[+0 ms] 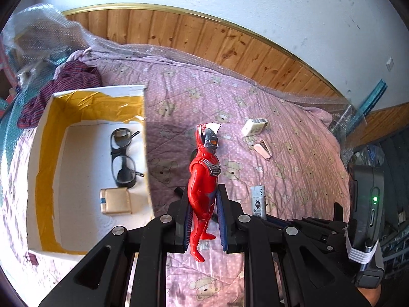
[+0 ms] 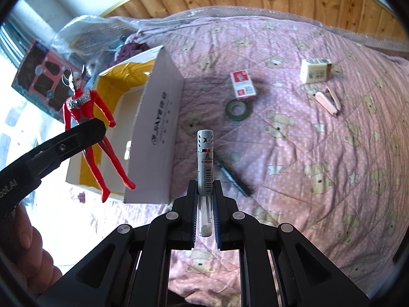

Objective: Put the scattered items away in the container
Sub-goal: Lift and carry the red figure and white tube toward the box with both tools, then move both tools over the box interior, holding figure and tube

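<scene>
My left gripper (image 1: 203, 199) is shut on a red toy figure (image 1: 203, 179), held upright above the pink bedspread just right of the open cardboard box (image 1: 46, 117). Black glasses (image 1: 122, 157) and a gold tin (image 1: 115, 201) lie inside the box. My right gripper (image 2: 205, 186) is shut on a silver lighter (image 2: 204, 163), its cap pointing away. In the right wrist view the red toy figure (image 2: 81, 112) hangs over the box (image 2: 158, 117) in the left gripper's fingers (image 2: 84, 133).
Scattered on the bedspread are a red-and-white small box (image 2: 242, 84), a green tape roll (image 2: 238, 110), a dark pen (image 2: 234, 172), a cream charger block (image 2: 315, 70) and a pink clip-like item (image 2: 328, 101). A wooden headboard (image 1: 204, 38), bubble wrap and striped cloth (image 1: 64, 87) lie behind.
</scene>
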The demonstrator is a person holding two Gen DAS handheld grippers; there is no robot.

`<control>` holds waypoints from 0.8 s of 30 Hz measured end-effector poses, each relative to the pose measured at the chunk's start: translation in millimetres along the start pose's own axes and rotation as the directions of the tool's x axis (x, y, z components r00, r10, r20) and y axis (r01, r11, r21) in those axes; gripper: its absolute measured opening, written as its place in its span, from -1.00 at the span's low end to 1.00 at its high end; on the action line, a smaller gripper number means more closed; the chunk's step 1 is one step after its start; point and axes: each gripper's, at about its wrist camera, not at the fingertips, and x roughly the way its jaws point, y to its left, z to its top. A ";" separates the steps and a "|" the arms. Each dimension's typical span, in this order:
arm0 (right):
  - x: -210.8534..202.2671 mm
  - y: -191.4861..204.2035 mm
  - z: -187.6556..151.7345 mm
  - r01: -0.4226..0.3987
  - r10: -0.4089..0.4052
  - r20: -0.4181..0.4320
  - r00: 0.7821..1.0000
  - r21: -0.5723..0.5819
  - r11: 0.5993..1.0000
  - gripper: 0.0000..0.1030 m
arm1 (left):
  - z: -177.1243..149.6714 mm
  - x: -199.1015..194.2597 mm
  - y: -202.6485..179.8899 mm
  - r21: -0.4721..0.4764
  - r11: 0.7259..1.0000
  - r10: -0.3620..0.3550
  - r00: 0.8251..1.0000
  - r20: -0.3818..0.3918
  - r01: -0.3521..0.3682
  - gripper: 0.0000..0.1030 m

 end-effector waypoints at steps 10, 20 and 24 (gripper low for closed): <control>-2.4 31.6 -2.7 -0.025 0.025 0.004 1.000 -0.080 0.996 -0.78 | -17.6 -15.3 29.7 -0.068 0.997 0.021 1.000 0.008 -0.020 -0.64; -10.2 57.4 0.9 -0.050 0.053 0.013 0.999 -0.155 0.987 -0.78 | -25.6 -30.4 51.4 -0.120 0.992 0.036 0.999 0.032 -0.032 -0.65; -13.7 69.3 3.7 -0.068 0.072 0.013 0.997 -0.185 0.980 -0.78 | -26.8 -34.4 58.7 -0.137 0.990 0.043 0.998 0.038 -0.037 -0.65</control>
